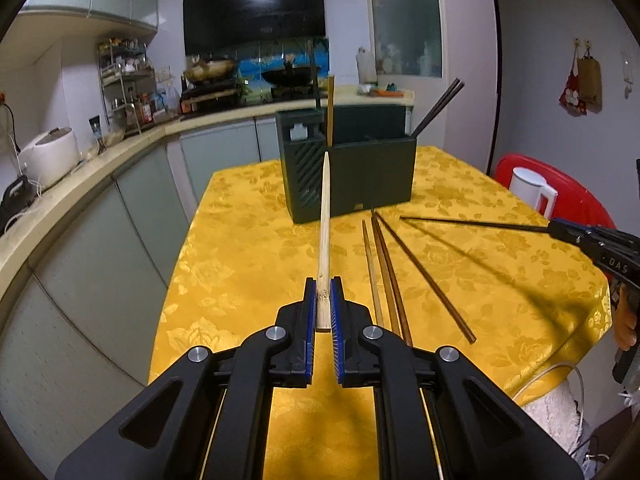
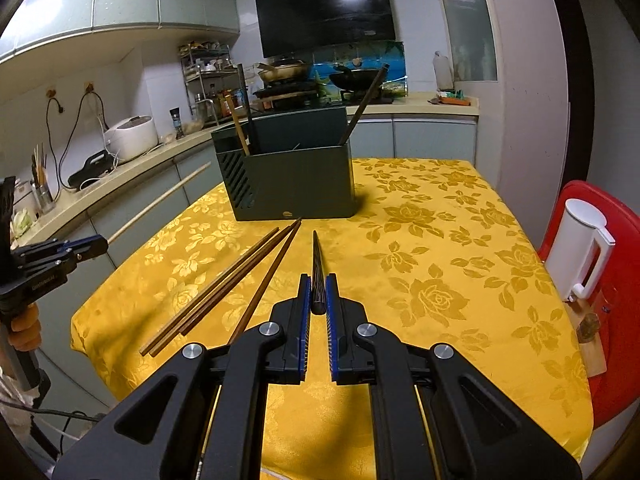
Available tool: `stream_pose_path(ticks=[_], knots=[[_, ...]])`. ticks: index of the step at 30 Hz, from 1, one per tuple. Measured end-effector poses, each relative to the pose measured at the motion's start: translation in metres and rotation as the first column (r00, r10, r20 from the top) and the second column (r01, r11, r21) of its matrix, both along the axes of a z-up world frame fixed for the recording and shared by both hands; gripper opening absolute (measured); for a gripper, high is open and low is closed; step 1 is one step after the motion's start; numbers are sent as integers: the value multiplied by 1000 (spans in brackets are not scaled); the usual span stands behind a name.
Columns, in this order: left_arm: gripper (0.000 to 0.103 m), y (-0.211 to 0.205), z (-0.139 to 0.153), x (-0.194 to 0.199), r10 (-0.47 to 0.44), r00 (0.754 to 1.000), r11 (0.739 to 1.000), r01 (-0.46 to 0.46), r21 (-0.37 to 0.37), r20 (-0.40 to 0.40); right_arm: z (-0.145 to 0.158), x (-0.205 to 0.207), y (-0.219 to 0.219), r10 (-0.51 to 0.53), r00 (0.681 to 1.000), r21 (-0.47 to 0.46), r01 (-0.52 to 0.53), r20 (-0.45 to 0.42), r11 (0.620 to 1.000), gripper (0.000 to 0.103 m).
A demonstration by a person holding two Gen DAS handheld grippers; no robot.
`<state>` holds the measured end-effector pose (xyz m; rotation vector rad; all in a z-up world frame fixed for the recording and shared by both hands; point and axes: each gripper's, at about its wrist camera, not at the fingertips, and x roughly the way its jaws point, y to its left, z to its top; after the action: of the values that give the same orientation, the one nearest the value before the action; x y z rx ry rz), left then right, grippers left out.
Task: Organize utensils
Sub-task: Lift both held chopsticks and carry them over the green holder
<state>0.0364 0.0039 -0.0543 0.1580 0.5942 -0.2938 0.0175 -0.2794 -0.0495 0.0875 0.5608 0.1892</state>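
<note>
My left gripper [image 1: 323, 290] is shut on a pale bamboo chopstick [image 1: 325, 216] that points at the dark green utensil holder [image 1: 360, 176]. My right gripper [image 2: 317, 286] is shut on a dark chopstick [image 2: 317, 264], held above the yellow tablecloth [image 2: 440, 260]. Three brown chopsticks [image 2: 224, 284] lie on the cloth in front of the holder [image 2: 296, 184]; they also show in the left wrist view [image 1: 390, 276]. The holder has a bamboo stick [image 1: 330, 110] and a black one in its left compartment and dark chopsticks [image 1: 438, 106] leaning in its right one.
A white kettle [image 2: 580, 252] stands on a red stool [image 2: 616, 320] to the right of the table. A kitchen counter [image 1: 72, 184] with a rice cooker [image 1: 50, 156] runs along the left. A stove with woks stands behind the table.
</note>
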Motion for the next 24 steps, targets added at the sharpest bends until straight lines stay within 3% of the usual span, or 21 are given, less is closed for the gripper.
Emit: stream_pose_path(ticks=[7, 16, 20, 24], knots=[[7, 0, -37, 19, 28, 992, 998, -20, 62, -124, -2, 0, 1, -1, 1000, -1, 1, -6, 1000, 8], [7, 3, -83, 24, 35, 980, 993, -12, 116, -198, -6, 1, 1, 2, 1000, 1, -2, -16, 1000, 8], [7, 6, -83, 20, 22, 980, 995, -2, 98, -198, -7, 2, 1, 5, 1000, 3, -5, -21, 1000, 8], [18, 8, -85, 12, 32, 984, 994, -13, 108, -174, -7, 2, 1, 5, 1000, 2, -5, -21, 1000, 8]])
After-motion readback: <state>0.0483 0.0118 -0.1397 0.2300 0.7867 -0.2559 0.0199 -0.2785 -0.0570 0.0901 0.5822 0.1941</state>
